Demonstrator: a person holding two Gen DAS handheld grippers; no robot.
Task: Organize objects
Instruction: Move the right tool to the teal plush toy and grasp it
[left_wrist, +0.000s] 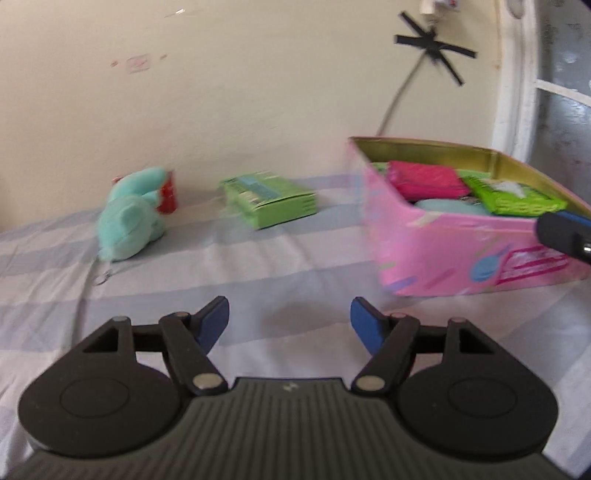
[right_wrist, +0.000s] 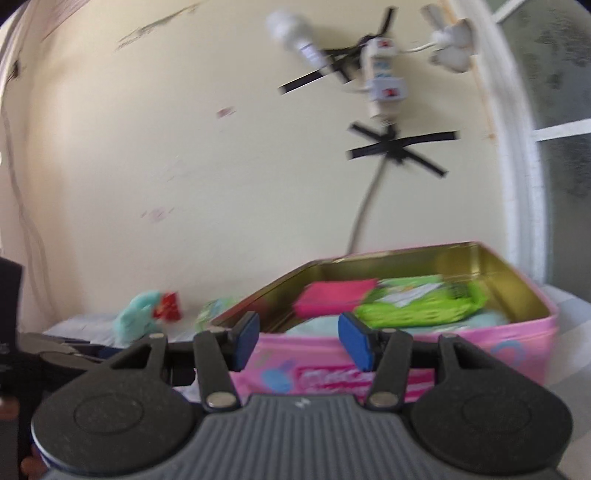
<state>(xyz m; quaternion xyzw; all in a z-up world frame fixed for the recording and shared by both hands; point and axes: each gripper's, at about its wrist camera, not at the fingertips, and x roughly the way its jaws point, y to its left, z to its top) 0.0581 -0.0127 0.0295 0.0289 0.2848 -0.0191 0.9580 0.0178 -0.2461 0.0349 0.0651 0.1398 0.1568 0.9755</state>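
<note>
Both the left hand-held gripper (left_wrist: 290, 319) and the right hand-held gripper (right_wrist: 298, 341) gape wide and empty over the bed (left_wrist: 258, 266), the filled pink tin (left_wrist: 443, 251) just ahead, the green packet (left_wrist: 273, 203) and teal plush toy (left_wrist: 129, 218) farther ahead-left.
</note>
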